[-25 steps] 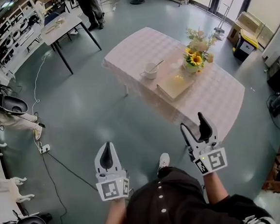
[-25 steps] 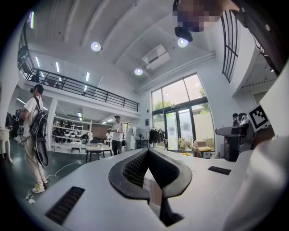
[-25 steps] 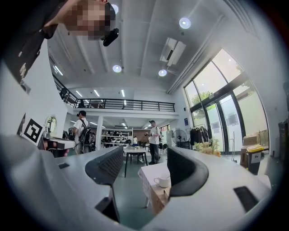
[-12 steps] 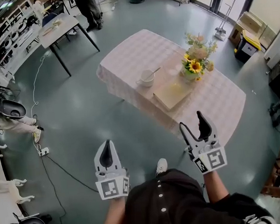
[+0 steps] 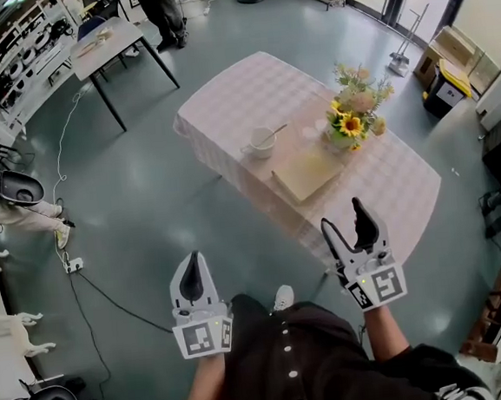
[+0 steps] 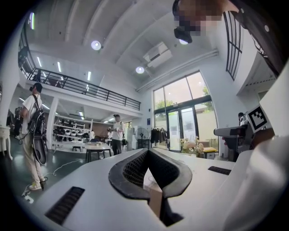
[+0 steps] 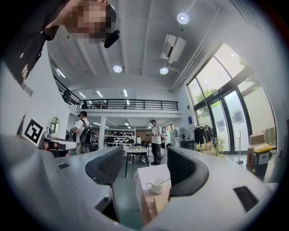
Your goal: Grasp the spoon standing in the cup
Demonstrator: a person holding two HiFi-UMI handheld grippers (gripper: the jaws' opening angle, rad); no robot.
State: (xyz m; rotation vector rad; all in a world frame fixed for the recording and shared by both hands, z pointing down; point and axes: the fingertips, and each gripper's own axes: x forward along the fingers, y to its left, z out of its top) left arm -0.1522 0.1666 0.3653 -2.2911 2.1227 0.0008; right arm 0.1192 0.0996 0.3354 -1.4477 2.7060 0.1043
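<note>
While both grippers hang low in front of the person's dark buttoned shirt (image 5: pixel 309 368), well short of the table, they differ. The left gripper (image 5: pixel 191 270) has its black ribbed pads (image 6: pixel 131 169) meeting at the tips, bowed into a closed oval with nothing gripped. The right gripper (image 5: pixel 347 228) has its jaws wide apart and holds nothing.

The spoon (image 5: pixel 272 134), thin and metallic, stands in a round white glazed cup (image 5: pixel 260 142) with its handle slanting out over the rim. The cup has a side handle. It sits near one long edge of a rectangular table (image 5: pixel 233 96) draped in a pale pink checked cloth that falls over the sides. Near the cup lies a flat, light wooden board (image 5: pixel 307 174), and beyond the board stands a bouquet (image 5: pixel 352 114) of yellow and cream flowers. The floor (image 5: pixel 138 205) is glossy grey-green.

Only the head view gives this layout from above, along with a dark-legged side table (image 5: pixel 108 43). The right gripper view frames cup and spoon far off between its grey plastic jaws. It also shows a railed mezzanine (image 7: pixel 131 104) and tall glass doors (image 7: pixel 230 117). The left gripper view shows just a sliver of the draped table through the loop of its pads, with the flowers off to the right.
</note>
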